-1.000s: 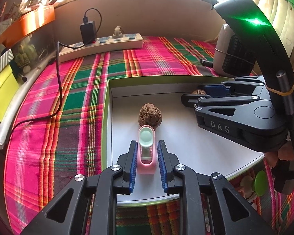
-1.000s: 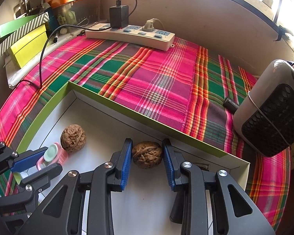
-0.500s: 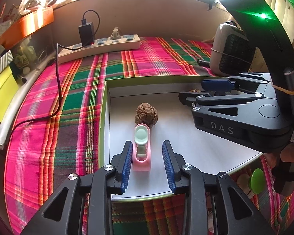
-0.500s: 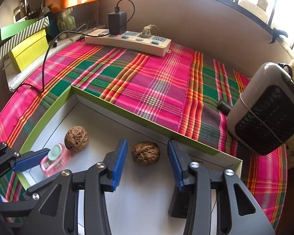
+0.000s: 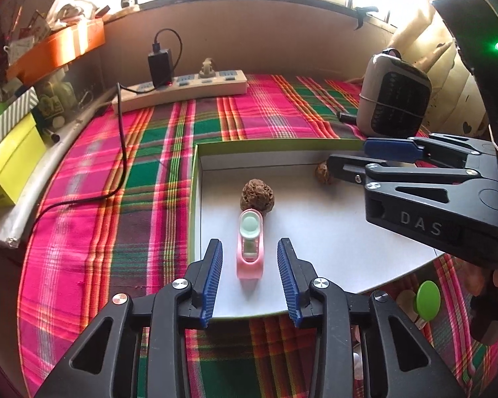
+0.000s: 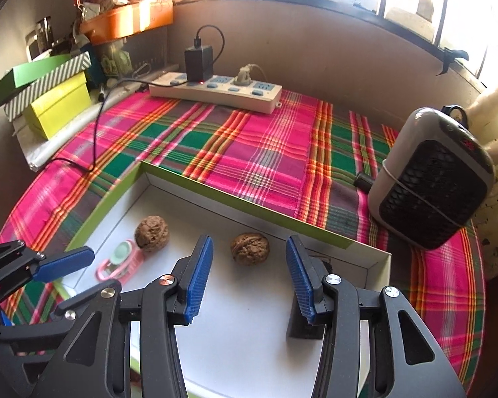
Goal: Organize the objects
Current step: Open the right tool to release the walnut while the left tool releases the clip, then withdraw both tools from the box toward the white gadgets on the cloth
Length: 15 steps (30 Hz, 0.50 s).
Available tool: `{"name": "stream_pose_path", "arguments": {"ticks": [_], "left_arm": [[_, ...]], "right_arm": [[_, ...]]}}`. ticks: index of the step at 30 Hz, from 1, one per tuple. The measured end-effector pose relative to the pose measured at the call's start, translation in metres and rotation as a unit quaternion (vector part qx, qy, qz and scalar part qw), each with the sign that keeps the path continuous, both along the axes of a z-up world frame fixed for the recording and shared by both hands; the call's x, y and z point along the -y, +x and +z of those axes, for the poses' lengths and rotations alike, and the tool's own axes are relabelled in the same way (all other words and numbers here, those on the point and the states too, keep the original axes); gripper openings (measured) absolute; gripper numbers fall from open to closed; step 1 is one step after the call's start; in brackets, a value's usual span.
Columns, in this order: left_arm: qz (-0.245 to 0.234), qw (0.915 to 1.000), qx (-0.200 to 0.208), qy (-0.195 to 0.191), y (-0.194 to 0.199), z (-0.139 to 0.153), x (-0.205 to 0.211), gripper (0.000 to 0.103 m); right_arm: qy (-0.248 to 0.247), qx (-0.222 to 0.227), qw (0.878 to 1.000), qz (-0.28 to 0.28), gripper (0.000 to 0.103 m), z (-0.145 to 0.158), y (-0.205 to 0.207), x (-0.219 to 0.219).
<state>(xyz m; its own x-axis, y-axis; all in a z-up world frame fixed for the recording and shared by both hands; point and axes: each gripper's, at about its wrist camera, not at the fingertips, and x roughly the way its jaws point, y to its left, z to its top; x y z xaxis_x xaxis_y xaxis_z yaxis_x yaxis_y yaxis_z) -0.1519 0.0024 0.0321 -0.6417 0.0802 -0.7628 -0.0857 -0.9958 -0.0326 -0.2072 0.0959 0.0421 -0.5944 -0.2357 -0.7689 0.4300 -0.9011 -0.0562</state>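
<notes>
Walnut (image 6: 250, 249) lies in the white tray (image 6: 249, 341), dead ahead at twelve o'clock of the spread, empty right tool (image 6: 249, 278). Left tool (image 5: 250, 277), still opening, straddles the pink clip (image 5: 250, 248), long axis toward twelve, pads clear.

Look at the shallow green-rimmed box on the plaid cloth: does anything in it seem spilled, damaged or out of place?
Nothing stands out. In the shallow green-rimmed box, the pink plastic dispenser lies flat beside one wrinkled brown walnut; a second walnut sits apart. Nothing looks spilled or broken.
</notes>
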Motion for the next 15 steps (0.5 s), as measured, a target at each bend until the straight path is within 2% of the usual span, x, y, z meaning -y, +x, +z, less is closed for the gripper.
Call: {"name": "stream_pose_path", "arguments": {"ticks": [15], "left_arm": [[0.006,0.9997,-0.02,0.01,0.031,0.015,0.006,0.033]], "right_arm": [[-0.038,-0.04,0.998,-0.032,0.047,0.018,0.053,-0.028]]}}
